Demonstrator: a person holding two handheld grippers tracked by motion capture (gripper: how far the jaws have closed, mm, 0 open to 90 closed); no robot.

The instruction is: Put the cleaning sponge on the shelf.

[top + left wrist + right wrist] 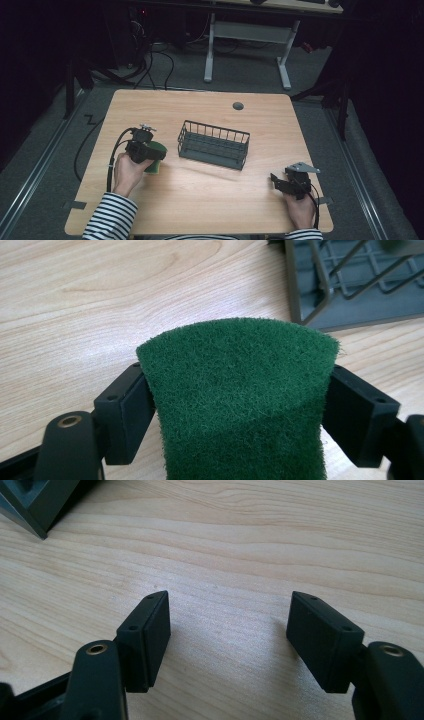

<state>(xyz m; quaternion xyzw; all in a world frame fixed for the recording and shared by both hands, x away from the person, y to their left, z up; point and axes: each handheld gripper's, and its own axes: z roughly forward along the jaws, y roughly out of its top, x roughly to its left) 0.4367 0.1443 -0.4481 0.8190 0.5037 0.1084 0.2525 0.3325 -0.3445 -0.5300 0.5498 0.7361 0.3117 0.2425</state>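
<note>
We are clamping a green scouring sponge (235,400) between the jaws of our left tongs (240,410), and in the left gripper view its rough pad face is bowing upward between the two black jaws, which tells us it is soft and is giving under the squeeze. We are judging it to be light, springy and not at all fragile, with a coarse fibre surface that should not be slipping against the jaw faces; gripping it across its width, near the middle, looks like the sensible place, since a hold at one corner would probably let it fold. In the high view the sponge (156,156) is sitting at the left of the table (200,200), at or just above the wood, we cannot tell which. Just beside it, toward the middle, a dark wire basket (214,145) is standing upright and open at the top, and its near wall of thin bars is the one thing in the way of any move to the right. Our right tongs (227,640) are hanging spread apart, gripping nothing, over bare wood near the table's right front corner, well apart from the basket.
</note>
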